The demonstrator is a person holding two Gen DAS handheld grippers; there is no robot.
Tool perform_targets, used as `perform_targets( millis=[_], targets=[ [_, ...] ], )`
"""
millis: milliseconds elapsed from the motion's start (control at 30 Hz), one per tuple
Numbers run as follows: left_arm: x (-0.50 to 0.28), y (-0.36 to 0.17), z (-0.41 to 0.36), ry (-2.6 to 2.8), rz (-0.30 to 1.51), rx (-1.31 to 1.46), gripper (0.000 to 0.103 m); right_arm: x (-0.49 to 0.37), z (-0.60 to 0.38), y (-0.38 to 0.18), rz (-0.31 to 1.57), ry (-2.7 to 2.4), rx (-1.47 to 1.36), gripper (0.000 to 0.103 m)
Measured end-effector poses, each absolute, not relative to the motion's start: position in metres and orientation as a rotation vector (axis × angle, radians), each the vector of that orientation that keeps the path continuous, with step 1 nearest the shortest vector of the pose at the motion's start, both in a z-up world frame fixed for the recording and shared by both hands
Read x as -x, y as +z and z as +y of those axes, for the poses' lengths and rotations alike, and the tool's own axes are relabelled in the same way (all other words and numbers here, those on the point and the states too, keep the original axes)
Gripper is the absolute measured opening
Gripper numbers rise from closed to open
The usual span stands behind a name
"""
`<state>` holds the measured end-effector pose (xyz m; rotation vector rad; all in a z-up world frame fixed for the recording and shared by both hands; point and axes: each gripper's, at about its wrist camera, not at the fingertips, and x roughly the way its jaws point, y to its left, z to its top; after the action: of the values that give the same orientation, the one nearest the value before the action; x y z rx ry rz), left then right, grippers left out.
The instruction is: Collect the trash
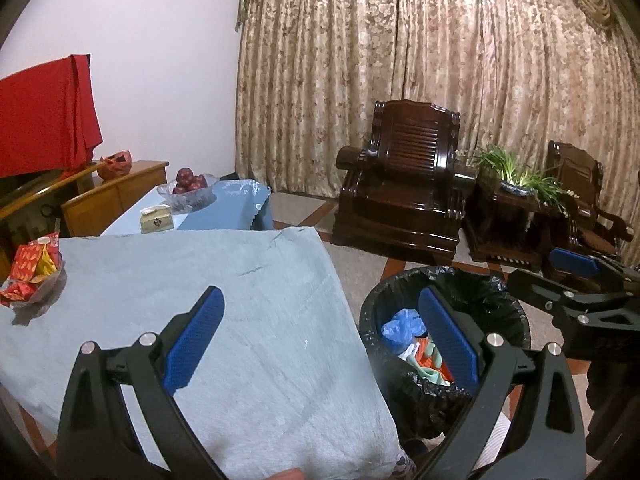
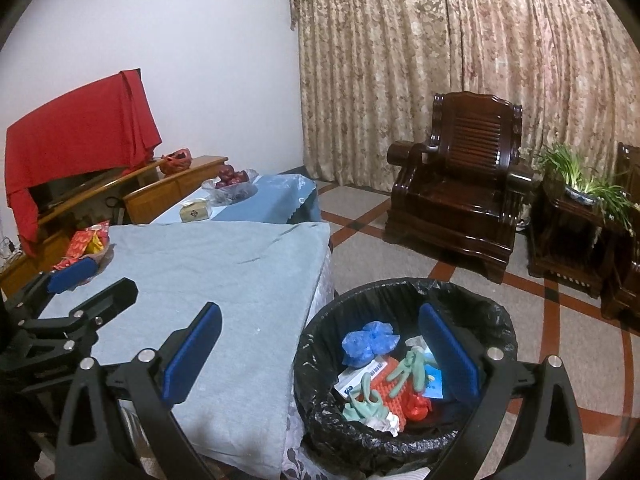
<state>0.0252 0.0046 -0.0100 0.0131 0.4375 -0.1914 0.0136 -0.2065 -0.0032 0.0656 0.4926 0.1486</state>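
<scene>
Currently both grippers — left point(image 1: 320, 338), right point(image 2: 320, 356) — spread, empty; bin point(image 2: 496, 312) beside table's point(image 2: 224, 264) right edge holds trash point(image 2: 384, 380).

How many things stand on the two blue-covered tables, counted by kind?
Bowl of red fruit: 1
Tissue box: 1
Dish of red and yellow packets: 1
Total: 3

Your right blue-padded finger point(image 2: 448, 356) is hiding part of the litter in the black-lined round bin point(image 2: 320, 364).
</scene>
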Motion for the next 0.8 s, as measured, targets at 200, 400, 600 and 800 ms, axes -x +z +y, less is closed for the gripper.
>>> perform_targets(
  millis=[200, 400, 600, 800],
  targets=[
    [-0.0200, -0.0052, 0.0066, -0.183, 0.425, -0.016, 0.095, -0.0135, -0.2044, -0.0019, 0.488, 0.150, -0.063, 0.097],
    [-0.0177, -0.0039, 0.0082, -0.181, 0.421, -0.015, 0.095, -0.0137, -0.2028, -0.0002, 0.483, 0.152, -0.062, 0.097],
    [-0.0171, -0.0036, 0.0077, -0.181, 0.421, -0.017, 0.095, -0.0137, -0.2018, 0.0002, 0.483, 0.152, -0.061, 0.097],
    [-0.0168, -0.0036, 0.0077, -0.181, 0.422, -0.015, 0.095, -0.0136, -0.2020, 0.0000, 0.483, 0.153, -0.059, 0.097]
  ],
)
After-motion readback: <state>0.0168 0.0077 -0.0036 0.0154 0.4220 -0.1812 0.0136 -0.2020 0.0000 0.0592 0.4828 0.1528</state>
